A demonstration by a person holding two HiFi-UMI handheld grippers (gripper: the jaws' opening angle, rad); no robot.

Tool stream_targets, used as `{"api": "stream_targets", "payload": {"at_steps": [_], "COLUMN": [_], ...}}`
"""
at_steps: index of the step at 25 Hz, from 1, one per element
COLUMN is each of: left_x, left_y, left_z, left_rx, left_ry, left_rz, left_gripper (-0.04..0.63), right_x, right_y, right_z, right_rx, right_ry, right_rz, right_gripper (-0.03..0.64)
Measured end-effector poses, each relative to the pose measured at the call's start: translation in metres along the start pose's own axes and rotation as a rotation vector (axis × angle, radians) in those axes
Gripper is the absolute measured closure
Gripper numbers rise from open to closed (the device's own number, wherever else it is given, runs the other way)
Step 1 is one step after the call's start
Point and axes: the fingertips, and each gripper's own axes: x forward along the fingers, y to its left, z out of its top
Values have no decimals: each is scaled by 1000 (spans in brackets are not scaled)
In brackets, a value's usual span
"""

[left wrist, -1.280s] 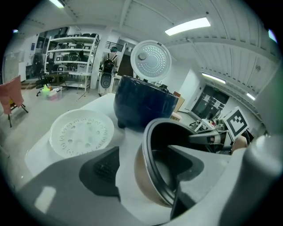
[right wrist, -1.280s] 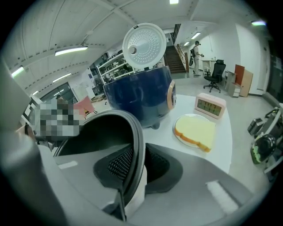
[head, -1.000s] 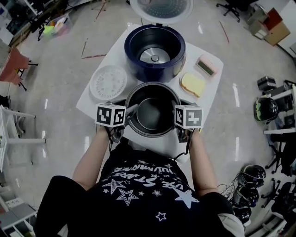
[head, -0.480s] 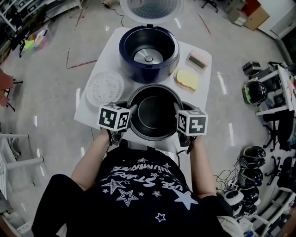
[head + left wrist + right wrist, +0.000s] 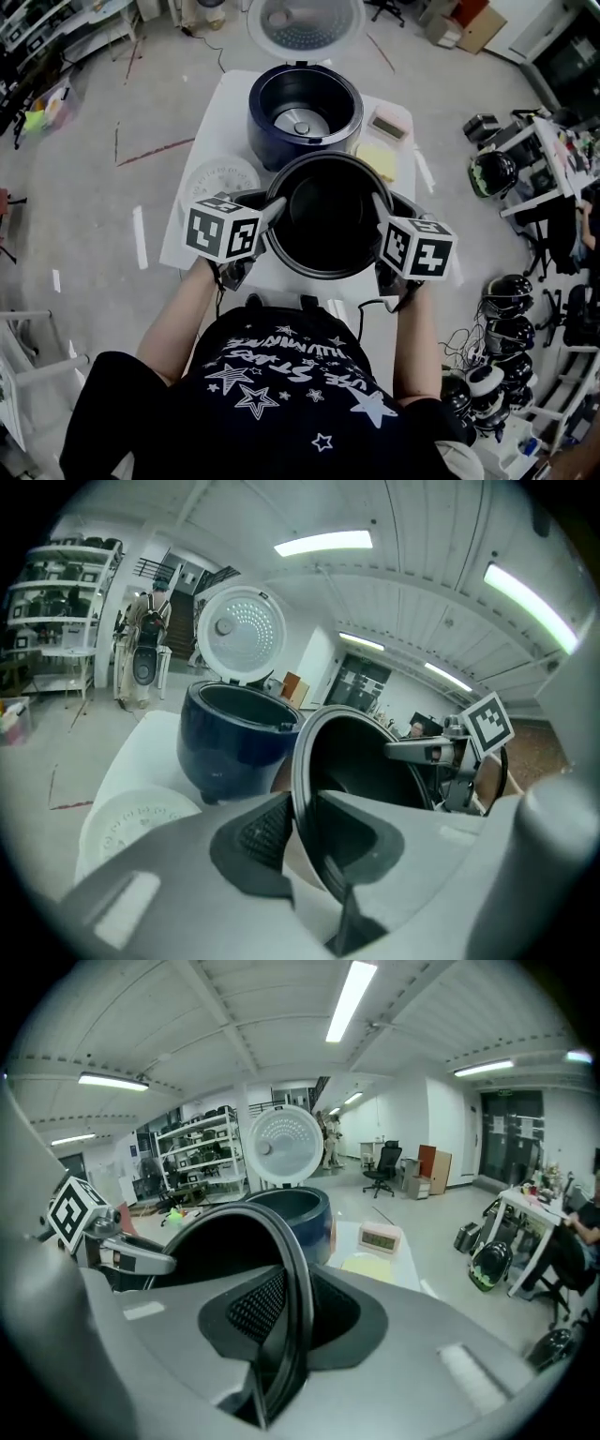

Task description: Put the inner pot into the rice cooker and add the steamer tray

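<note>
The dark inner pot hangs in the air above the white table, just short of the navy rice cooker. My left gripper is shut on the inner pot's left rim. My right gripper is shut on its right rim. The rice cooker stands with its lid swung up and its heating plate showing. A white perforated steamer tray lies flat on the table left of the pot, partly hidden by the left marker cube.
A yellow sponge and a small pink timer lie on the table right of the cooker. Helmets and chairs stand on the floor to the right. Shelving lines the far wall.
Both grippers have lifted the inner pot off the table and carried it up and toward the cooker. It now covers part of the steamer tray and sponge in the head view.
</note>
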Motion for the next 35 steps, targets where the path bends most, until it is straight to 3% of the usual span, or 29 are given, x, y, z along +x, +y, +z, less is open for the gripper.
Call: {"api": "stream_targets", "payload": {"at_steps": [15,24,35], "left_x": [-61,-56,-23], "left_y": [10,31,96], "left_z": [127,205,263], "left_rx": [54,37,-37], "left_ry": [-234,-312,-302], "left_rz": [-93,-35,63], "left_gripper": [528,535,540], "right_x": [-42,-12,77], "right_y": [34,23,13], "right_z": [124,202,261], "right_rx": [-23,-41,-50], "right_ry": [-231,-302,-238], "right_rz": [-57,12,100], "right_gripper": [532,532,532]}}
